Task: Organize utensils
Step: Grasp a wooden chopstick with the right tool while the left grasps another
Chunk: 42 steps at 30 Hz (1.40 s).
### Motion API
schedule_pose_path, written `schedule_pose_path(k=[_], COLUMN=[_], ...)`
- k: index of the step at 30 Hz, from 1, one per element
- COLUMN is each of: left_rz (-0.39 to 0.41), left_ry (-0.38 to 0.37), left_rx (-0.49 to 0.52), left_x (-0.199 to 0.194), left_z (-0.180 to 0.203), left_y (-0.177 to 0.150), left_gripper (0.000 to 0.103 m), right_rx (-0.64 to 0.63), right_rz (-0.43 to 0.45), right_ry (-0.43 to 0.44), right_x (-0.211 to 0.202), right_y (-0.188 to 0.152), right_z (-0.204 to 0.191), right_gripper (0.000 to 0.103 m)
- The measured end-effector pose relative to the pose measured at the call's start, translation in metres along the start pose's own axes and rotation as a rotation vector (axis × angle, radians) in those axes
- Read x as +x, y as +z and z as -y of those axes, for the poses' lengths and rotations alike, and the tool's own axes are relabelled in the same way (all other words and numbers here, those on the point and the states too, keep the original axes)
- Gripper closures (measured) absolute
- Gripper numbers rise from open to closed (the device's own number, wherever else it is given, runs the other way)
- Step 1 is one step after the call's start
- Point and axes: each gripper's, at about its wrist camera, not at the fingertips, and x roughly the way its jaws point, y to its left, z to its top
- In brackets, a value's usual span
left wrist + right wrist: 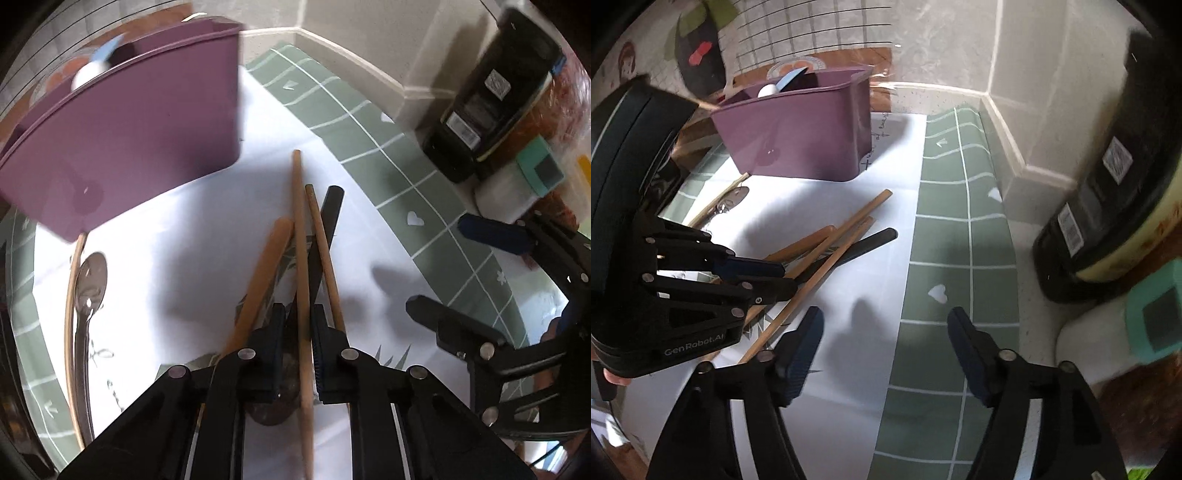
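Observation:
My left gripper (300, 325) is shut on a long wooden stick (300, 229) in a pile of utensils on white paper. Beside it lie a second wooden stick (323, 251), a wider wooden handle (264, 273) and a black handle (328, 218). The pile also shows in the right wrist view (827, 247), with the left gripper (783, 277) over it. A purple bin (140, 140) stands behind, holding a white and blue utensil (775, 88). A metal spoon (88, 291) and a thin stick (72, 295) lie at left. My right gripper (886, 354) is open and empty above the paper's right edge.
A green grid-patterned mat (960, 240) covers the counter under the white paper (849, 387). A black container (1108, 203), a teal box (1156, 317) and a white item (1086, 343) stand at the right by the wall corner.

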Motion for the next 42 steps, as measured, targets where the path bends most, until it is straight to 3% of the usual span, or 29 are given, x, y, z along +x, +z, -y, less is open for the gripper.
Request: schedule_pose_path(k=[2, 3, 7, 10, 11, 14, 19, 23, 25, 28, 35, 38, 42], left_rz=[0.023, 0.034, 0.07, 0.083, 0.084, 0.08, 0.091, 0.096, 0.093, 0.059, 0.007, -0.035, -0.052], left_ry=[-0.028, -0.035, -0.005, 0.046, 0.068, 0.097, 0.027, -0.019, -0.01, 0.01, -0.039, 0.007, -0.011], left_rx=[-0.058, -0.079, -0.164, -0.239, -0.267, -0.348, -0.393, -0.355, -0.325, -0.29, -0.216, -0.197, -0.191], left_x=[-0.009, -0.015, -0.038, -0.053, -0.057, -0.067, -0.078, -0.088, -0.09, -0.084, -0.059, -0.044, -0.032], left_z=[-0.012, -0.018, -0.047, -0.067, -0.077, -0.101, -0.114, -0.11, -0.107, -0.104, -0.085, -0.083, -0.079], left_y=[-0.009, -0.015, -0.043, -0.071, -0.08, -0.105, -0.129, -0.126, -0.119, -0.104, -0.064, -0.051, -0.038], left_gripper=[0.09, 0.09, 0.09, 0.09, 0.09, 0.09, 0.089, 0.083, 0.073, 0.067, 0.067, 0.069, 0.078], right_rx=[-0.064, -0.084, -0.102, -0.085, -0.075, -0.039, 0.059, 0.078, 0.088, 0.066, 0.073, 0.086, 0.103], right_rz=[0.036, 0.052, 0.076, 0.056, 0.039, -0.005, -0.079, -0.147, -0.157, -0.152, -0.13, -0.123, -0.121], right_ry=[-0.06, -0.082, -0.132, -0.075, -0.032, 0.036, 0.069, 0.035, 0.042, 0.047, 0.094, 0.108, 0.134], right_x=[-0.004, -0.005, -0.007, -0.003, -0.001, 0.007, 0.03, 0.046, 0.046, 0.042, 0.024, 0.018, 0.014], right_y=[0.003, 0.004, 0.01, 0.014, 0.015, 0.02, 0.026, 0.028, 0.026, 0.022, 0.007, 0.004, 0.0], right_z=[-0.009, -0.013, -0.025, -0.032, -0.035, -0.046, -0.059, -0.067, -0.067, -0.068, -0.058, -0.048, -0.037], right_gripper=[0.006, 0.002, 0.001, 0.001, 0.006, 0.043, 0.062, 0.091, 0.093, 0.095, 0.098, 0.098, 0.098])
